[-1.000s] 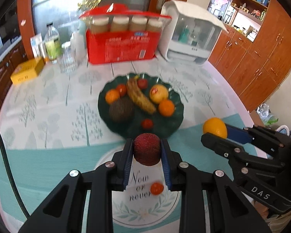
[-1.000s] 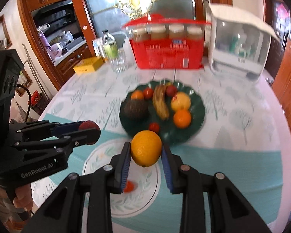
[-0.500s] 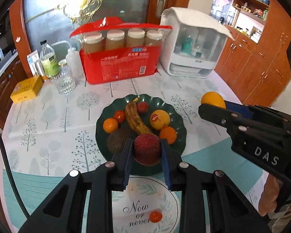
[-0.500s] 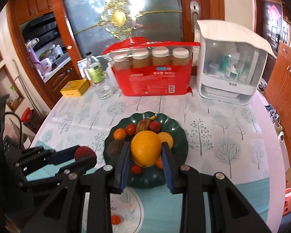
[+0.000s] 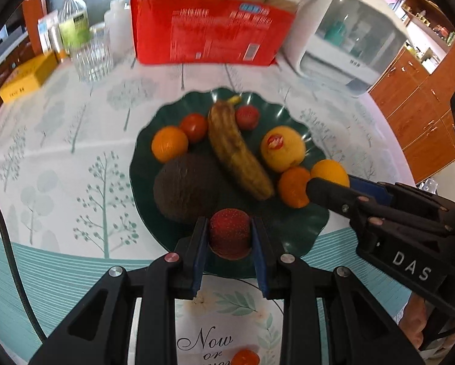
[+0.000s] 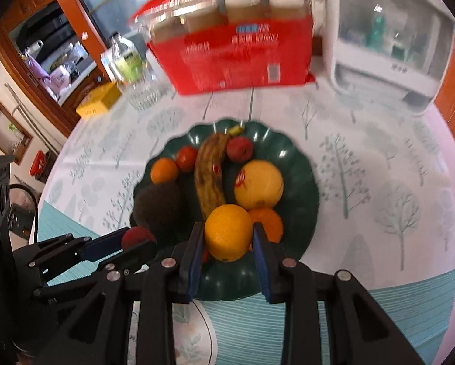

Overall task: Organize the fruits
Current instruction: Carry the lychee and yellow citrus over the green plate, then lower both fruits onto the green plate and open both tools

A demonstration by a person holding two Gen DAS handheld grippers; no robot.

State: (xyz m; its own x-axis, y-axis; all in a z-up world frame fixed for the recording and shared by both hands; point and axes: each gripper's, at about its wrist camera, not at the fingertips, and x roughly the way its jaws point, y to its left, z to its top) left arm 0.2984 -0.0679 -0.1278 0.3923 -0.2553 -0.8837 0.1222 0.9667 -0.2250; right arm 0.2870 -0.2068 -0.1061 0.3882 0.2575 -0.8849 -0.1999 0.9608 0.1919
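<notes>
We held two fruits over the near rim of the green plate (image 5: 291, 231).
Our left gripper (image 5: 229, 237) clenched the soft, bruisable red fruit (image 5: 229, 232) across its middle; our right gripper (image 6: 228, 237) clenched the firm, smooth orange (image 6: 227, 232) likewise.

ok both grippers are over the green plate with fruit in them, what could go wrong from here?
1. The plate is crowded. The orange in the right gripper hangs over a tangerine and the banana; released there, it may roll off.
2. The red fruit in the left gripper sits near the plate's front rim beside the dark round fruit; it could tip over the edge.
3. The grippers are close together and could bump.
</notes>
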